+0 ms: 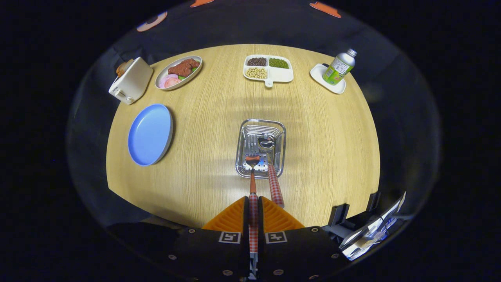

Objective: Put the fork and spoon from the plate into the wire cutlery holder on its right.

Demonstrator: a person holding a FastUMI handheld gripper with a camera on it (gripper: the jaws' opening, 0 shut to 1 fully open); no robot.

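On the round woodgrain table (321, 156), jaws clamp a checked-handled spoon (253, 184) over the wire cutlery holder (281, 149).

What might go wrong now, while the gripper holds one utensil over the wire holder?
1. The gripper is shut on the checked-handled utensil, whose head hangs over the silver wire cutlery holder's near rim; released early, it may tip onto the round wooden table.
2. It may knock the second checked-handled utensil, already leaning over that rim.

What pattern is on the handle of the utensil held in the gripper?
Red-and-white check, seen in the gripper view: the handle is clamped between the fingers of the gripper.
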